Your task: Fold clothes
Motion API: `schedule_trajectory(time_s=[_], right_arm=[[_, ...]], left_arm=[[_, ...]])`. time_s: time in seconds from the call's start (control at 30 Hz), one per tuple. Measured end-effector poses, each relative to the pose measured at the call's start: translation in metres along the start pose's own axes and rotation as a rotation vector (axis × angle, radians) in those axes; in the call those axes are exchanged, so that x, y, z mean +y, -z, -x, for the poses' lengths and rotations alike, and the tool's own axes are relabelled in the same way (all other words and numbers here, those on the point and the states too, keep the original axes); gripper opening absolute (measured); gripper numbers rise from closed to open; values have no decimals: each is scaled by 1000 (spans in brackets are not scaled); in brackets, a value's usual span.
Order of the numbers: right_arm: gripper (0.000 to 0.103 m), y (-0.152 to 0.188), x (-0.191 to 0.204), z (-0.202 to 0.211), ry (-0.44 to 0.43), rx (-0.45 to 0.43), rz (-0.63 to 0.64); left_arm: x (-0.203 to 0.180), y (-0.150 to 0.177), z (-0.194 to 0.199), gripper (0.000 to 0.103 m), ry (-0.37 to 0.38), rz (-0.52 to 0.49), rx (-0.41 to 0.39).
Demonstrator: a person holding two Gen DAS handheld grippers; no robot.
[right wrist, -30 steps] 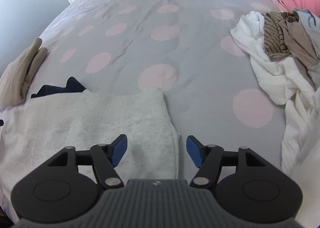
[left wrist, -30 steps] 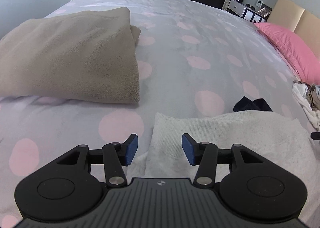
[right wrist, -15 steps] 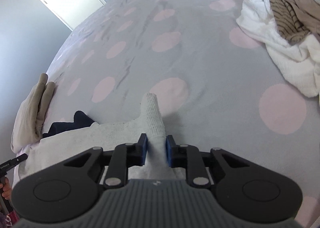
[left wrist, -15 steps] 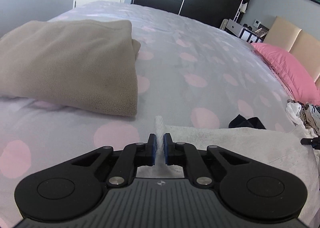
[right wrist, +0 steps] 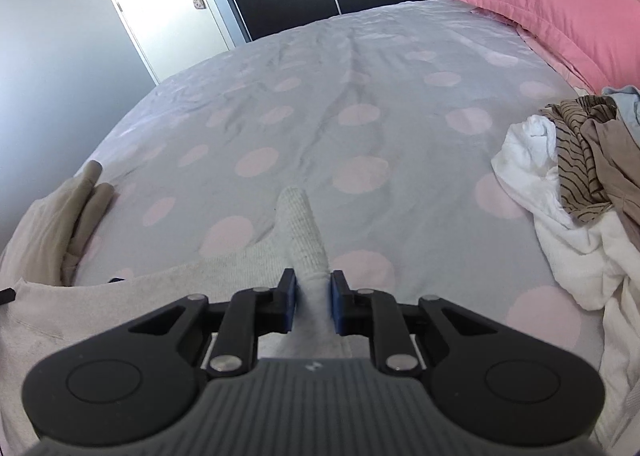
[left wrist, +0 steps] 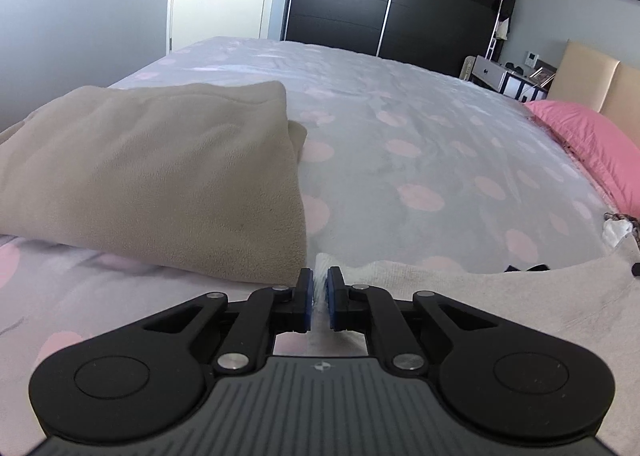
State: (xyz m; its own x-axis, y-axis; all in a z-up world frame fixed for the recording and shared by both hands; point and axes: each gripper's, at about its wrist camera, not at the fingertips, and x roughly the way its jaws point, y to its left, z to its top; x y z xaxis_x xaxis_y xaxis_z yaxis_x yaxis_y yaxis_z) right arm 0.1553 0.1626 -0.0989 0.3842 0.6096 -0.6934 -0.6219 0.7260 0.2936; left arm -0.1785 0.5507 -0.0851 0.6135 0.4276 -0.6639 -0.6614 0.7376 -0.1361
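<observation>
Blue-padded fingers of the left gripper point(left wrist: 319, 298) pinched on a thin edge of the pale grey knit garment point(left wrist: 480, 296), low centre of the left view; likewise the right gripper point(right wrist: 312, 302), clamped on a ribbed corner standing up between its pads. Garment stretched between the two across the lower frames, lifted at both held corners, the rest lying on the spotted bed point(right wrist: 320, 103). Judged mid-fold: both corners gripped, ready to be carried over evenly and laid flat. Folded beige fleece point(left wrist: 152, 175) at left, loose clothes pile point(right wrist: 572, 183) at right, pink pillow point(right wrist: 560, 15) upper right
</observation>
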Motion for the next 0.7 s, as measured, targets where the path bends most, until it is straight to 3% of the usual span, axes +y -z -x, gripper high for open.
schedule_trajectory(time_s=[0.03, 0.1, 0.2, 0.3, 0.47, 0.7], right_arm=[[19, 1, -1, -8, 14, 10, -5], [19, 5, -5, -24, 49, 37, -16], [19, 12, -15, -44, 74, 90, -48], [20, 17, -15, -58, 84, 132, -38], [40, 15, -20, -58, 142, 136, -84], [52, 27, -16, 1, 123, 99, -82]], left_arm=[[3, 3, -7, 0, -29, 0, 8], [16, 7, -20, 0, -108, 31, 31], [43, 14, -27, 0, -134, 99, 64], [48, 17, -21, 0, -107, 69, 83], [34, 18, 0, 0, -61, 12, 86], [-5, 26, 33, 0, 2, -27, 73]])
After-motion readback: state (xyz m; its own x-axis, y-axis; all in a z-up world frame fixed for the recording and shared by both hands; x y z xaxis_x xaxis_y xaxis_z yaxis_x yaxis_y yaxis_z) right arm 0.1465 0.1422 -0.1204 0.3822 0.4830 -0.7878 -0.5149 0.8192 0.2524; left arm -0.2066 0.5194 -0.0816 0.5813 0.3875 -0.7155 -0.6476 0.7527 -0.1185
